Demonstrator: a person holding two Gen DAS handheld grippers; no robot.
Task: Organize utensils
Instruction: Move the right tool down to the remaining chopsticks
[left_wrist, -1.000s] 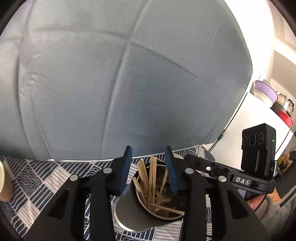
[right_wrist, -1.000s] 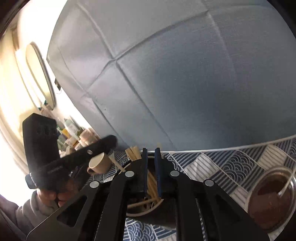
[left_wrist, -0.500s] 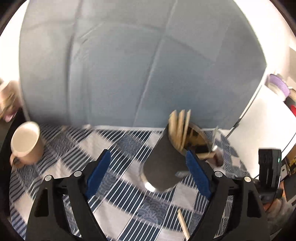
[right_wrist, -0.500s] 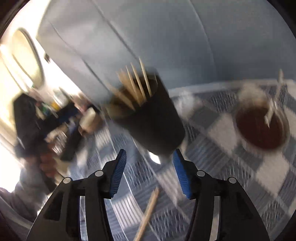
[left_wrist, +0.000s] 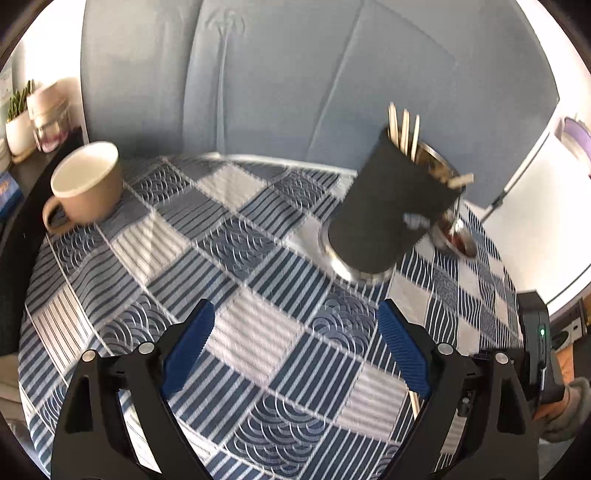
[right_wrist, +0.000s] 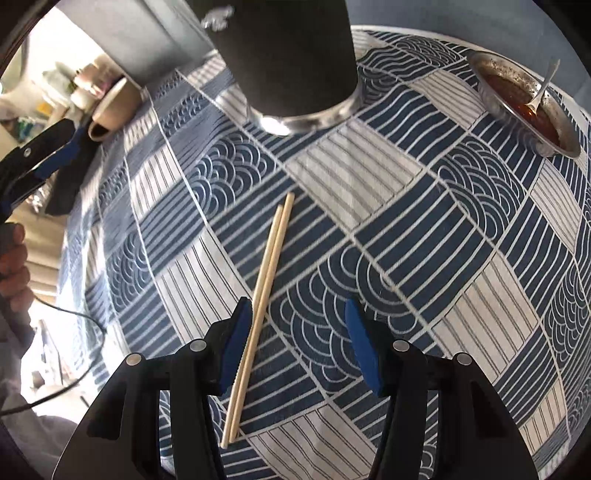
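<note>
Picking up next: pair of chopsticks (right_wrist: 258, 295) flat on the table (right_wrist: 461, 258), near the black holder (right_wrist: 288, 55). Right hand-held gripper (right_wrist: 299, 343) open beside them, left hand-held gripper (left_wrist: 295, 354) open, empty. Needs shifting left, straddling, closing.

No lettering, label or number on anything here can be read.

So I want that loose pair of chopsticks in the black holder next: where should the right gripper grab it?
Grip the chopsticks mid-length, from straight above, jaws across both. They lie flat, side by side on the tablecloth, beside the open right gripper, which probably needs shifting left.
</note>
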